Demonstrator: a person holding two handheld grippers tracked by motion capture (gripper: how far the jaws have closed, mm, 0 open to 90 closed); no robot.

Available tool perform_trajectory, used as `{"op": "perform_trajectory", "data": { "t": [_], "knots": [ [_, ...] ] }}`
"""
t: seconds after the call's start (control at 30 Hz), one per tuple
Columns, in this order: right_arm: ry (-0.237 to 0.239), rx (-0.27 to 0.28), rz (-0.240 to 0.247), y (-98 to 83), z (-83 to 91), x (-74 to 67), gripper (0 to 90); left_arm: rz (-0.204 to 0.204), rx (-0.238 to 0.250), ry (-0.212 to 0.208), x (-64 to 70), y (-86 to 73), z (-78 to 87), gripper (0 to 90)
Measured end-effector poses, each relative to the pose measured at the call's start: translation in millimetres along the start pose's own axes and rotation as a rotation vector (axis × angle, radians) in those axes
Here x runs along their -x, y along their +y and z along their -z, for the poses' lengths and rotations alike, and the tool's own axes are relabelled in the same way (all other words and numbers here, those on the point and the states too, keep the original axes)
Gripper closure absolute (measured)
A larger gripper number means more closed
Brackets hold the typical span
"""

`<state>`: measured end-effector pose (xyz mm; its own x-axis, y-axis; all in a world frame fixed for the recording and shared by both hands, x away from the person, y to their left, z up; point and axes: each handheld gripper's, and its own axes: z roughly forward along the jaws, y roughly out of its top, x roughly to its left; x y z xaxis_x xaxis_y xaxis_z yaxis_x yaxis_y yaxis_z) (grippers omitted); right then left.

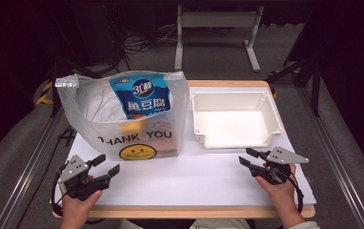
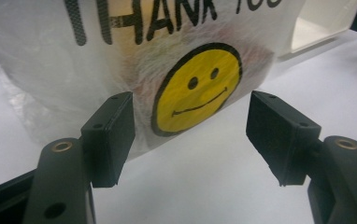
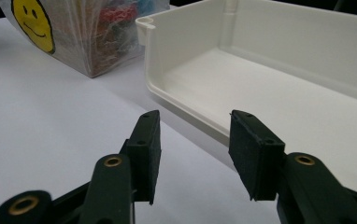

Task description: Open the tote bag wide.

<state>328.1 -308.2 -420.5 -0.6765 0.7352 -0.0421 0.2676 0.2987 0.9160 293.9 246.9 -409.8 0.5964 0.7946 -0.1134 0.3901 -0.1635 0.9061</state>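
One bag (image 1: pixel 123 119) — one tray (image 1: pixel 236 119), two grippers.

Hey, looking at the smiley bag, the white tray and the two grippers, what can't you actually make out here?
- High view: the plastic bag clouds its lower contents; the blue snack packet sticks out, its small print too small to read.
- Left gripper view: the top edge cuts off the bag's lettering.
- Right gripper view: the white tray runs off the right edge; items in the bag are blurred.
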Motion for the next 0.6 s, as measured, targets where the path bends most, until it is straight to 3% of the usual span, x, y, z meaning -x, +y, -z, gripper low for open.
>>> {"op": "perform_trajectory", "data": {
  "t": [0.13, 0.4, 0.6],
  "knots": [
    [0.005, -0.007, -0.021, -1.8, -1.9, 1.9, 54.1, -0.010, 0.019, -0.002, -0.8, 4.4, 6.6, 33.1],
    [0.014, -0.033, -0.009, -2.6, -8.1, -3.8, 53.0, -0.042, 0.063, 0.010, -8.2, 11.6, 18.0, 35.8],
    [0.021, -0.036, -0.003, -5.1, -9.9, -4.0, 52.0, 0.006, 0.135, 0.082, -15.2, 17.4, 31.2, 31.7]
  ]
}}
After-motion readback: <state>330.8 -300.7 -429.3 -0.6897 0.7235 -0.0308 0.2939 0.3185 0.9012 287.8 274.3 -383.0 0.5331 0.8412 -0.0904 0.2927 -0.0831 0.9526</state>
